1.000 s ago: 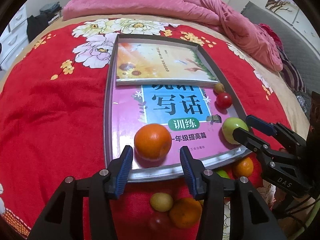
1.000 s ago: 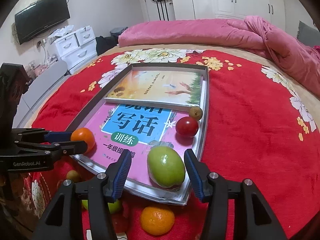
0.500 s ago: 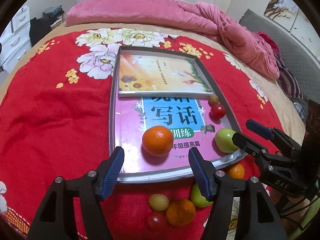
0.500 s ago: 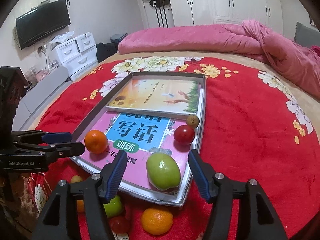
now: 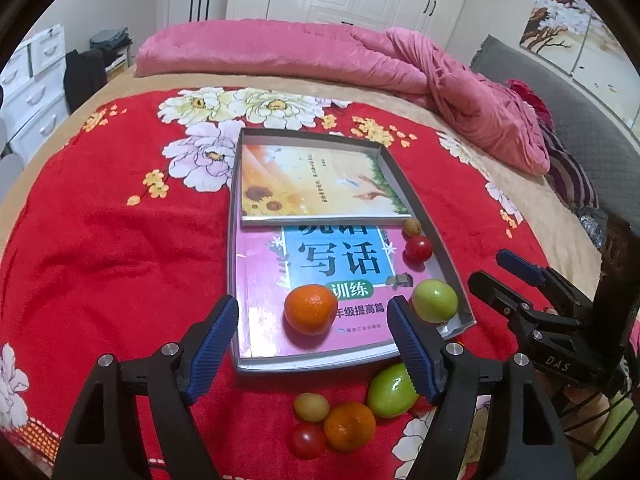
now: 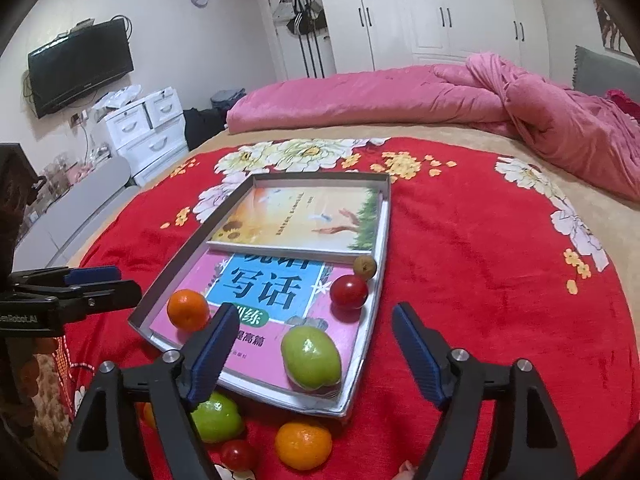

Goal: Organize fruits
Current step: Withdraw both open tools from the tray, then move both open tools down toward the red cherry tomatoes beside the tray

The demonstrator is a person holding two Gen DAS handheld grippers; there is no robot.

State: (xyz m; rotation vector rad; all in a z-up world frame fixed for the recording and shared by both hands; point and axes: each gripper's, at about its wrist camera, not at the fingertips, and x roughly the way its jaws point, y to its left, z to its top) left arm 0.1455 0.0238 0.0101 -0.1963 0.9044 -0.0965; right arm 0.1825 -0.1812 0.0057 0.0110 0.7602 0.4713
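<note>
left tool (image 5: 312, 316): jaws opening – nothing gripped, orange (image 5: 311, 309) sitting free in tray (image 5: 236, 288)
right tool (image 6: 316, 338): jaws opening, green fruit (image 6: 311, 357) lying loose in tray's near corner
loose fruit: resting on red blanket (image 5: 100, 248) just beside tray

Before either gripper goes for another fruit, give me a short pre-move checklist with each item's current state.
1. Left gripper empty: ok, jaws opening, the orange beyond them sits free on the pink book.
2. Right gripper empty: ok, jaws opening, pads clear of the green fruit.
3. Fruit settled in the tray: ok, the orange, green fruit, tomato and small brown fruit lie inside the rim.
4. Fruit left outside: not ok, several remain on the red blanket by the near edge, including a green one and an orange one.
5. Exact count outside: cannot tell, gripper fingers hide some.
</note>
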